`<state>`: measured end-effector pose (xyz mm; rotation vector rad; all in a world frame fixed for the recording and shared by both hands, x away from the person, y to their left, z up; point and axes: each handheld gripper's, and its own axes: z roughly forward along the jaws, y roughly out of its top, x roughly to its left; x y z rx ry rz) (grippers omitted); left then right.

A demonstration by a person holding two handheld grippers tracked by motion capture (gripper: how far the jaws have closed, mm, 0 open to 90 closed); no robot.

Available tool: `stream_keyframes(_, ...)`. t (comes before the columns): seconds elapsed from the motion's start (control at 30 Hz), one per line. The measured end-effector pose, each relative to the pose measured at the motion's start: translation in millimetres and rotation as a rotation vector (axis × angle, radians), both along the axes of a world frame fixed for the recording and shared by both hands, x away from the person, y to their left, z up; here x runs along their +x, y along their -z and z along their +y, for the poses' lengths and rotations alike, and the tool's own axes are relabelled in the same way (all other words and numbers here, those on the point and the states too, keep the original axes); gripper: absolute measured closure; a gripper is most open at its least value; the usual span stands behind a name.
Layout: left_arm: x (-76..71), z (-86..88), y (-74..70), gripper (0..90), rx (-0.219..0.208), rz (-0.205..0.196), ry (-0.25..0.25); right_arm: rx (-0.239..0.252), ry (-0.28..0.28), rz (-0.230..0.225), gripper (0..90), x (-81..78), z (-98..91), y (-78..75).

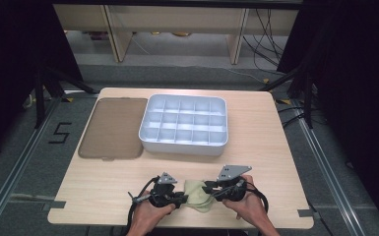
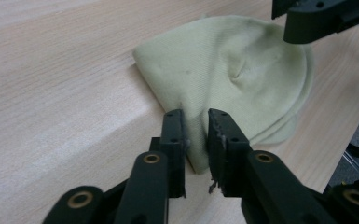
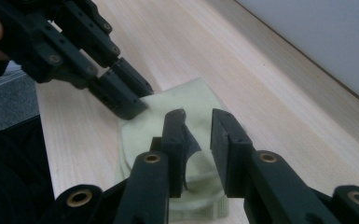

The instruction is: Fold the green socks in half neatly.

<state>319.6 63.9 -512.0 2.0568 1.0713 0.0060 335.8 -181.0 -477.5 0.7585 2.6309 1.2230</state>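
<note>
A pale green knitted cloth [image 1: 197, 194] lies bunched near the table's front edge, between my two grippers. My left gripper [image 1: 181, 198] comes at it from the left. In the left gripper view its jaws [image 2: 196, 115] stand narrow and pinch the near edge of the cloth [image 2: 224, 70]. From the right, my right gripper [image 1: 208, 189] reaches the cloth. In the right gripper view its jaws [image 3: 198, 115] hold a raised fold of the cloth [image 3: 186, 98], with the left gripper's tips [image 3: 127, 101] pressed on the cloth's far side.
A white tray [image 1: 183, 145] divided into several compartments stands at the table's middle back. A flat brown lid [image 1: 112, 128] lies to its left. The table's front edge runs just below both hands. Dark frames and cables flank the table.
</note>
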Motion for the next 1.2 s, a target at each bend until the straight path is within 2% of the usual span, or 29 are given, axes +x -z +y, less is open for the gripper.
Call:
stream_keyframes(0.07, 0.8, 0.4, 0.0, 80.6, 0.005, -0.015, 0.002, 0.004, 0.003, -0.003, 75.6, -2.2, 1.2, 0.4)
stream_keyframes(0.1, 1.0, 0.1, 0.0, 82.6, 0.009, -0.022, 0.003, 0.0, -0.015, -0.005, 75.6, -3.4, 1.4, 0.0)
stream_keyframes(0.23, 0.3, -2.1, -1.9, 84.3, 0.038, -0.047, 0.016, -0.003, -0.013, 0.002, 75.6, -6.5, 2.1, 0.5)
stream_keyframes(0.27, -0.3, -3.8, -1.8, 84.5, 0.035, -0.055, 0.001, 0.004, -0.026, 0.0, 75.6, -7.0, 3.0, 1.4)
stream_keyframes(0.3, -0.2, -2.8, -4.0, 84.5, 0.066, -0.051, 0.016, -0.003, -0.027, 0.001, 75.7, -7.7, 2.7, 0.9)
stream_keyframes(0.33, 1.0, -2.9, -2.9, 84.7, 0.051, -0.059, 0.026, -0.001, -0.028, 0.001, 75.8, -9.3, 3.5, 1.3)
stream_keyframes(0.47, 2.2, -2.6, -5.5, 84.8, 0.05, -0.072, 0.013, 0.005, -0.048, -0.001, 79.7, -12.8, 9.3, 3.3)
stream_keyframes(0.5, 2.6, -0.7, -7.2, 84.9, 0.062, -0.079, 0.02, 0.003, -0.062, -0.002, 81.7, -12.7, 11.8, 4.1)
stream_keyframes(0.53, 2.6, 0.1, -8.6, 85.0, 0.062, -0.085, 0.022, 0.005, -0.059, -0.001, 83.8, -13.4, 14.2, 4.8)
stream_keyframes(0.57, 2.7, 0.8, -9.4, 85.0, 0.061, -0.089, 0.019, 0.003, -0.081, -0.005, 86.0, -13.0, 17.1, 6.1)
stream_keyframes(0.7, 3.7, 5.8, -15.4, 85.0, 0.083, -0.107, 0.012, 0.005, -0.089, 0.017, 89.8, -13.1, 25.7, 12.3)
stream_keyframes(0.73, 4.6, 6.5, -15.4, 85.0, 0.076, -0.11, 0.017, 0.007, -0.106, 0.023, 90.0, -12.2, 28.6, 15.2)
stream_keyframes(0.83, 3.8, 7.0, -17.0, 85.0, 0.083, -0.113, 0.025, -0.021, -0.125, 0.045, 90.0, -11.9, 37.0, 23.1)
stream_keyframes(0.9, 3.5, 6.7, -17.3, 85.0, 0.093, -0.126, 0.025, -0.05, -0.143, 0.032, 90.0, -10.9, 42.2, 29.4)
stream_keyframes(0.93, 3.0, 6.7, -18.0, 85.0, 0.096, -0.131, 0.038, -0.048, -0.146, 0.042, 90.0, -10.9, 43.3, 30.8)
stream_keyframes(1.03, 1.9, 6.0, -19.5, 85.0, 0.104, -0.139, 0.045, -0.041, -0.147, 0.039, 90.0, -9.1, 42.2, 30.0)
stream_keyframes(1.1, 1.7, 5.5, -19.9, 84.9, 0.112, -0.151, 0.051, -0.024, -0.111, 0.038, 90.0, -7.3, 37.4, 25.5)
stream_keyframes(1.2, 0.5, 4.7, -21.8, 84.9, 0.124, -0.157, 0.06, 0.012, -0.051, -0.001, 90.0, 2.2, 28.1, 15.4)
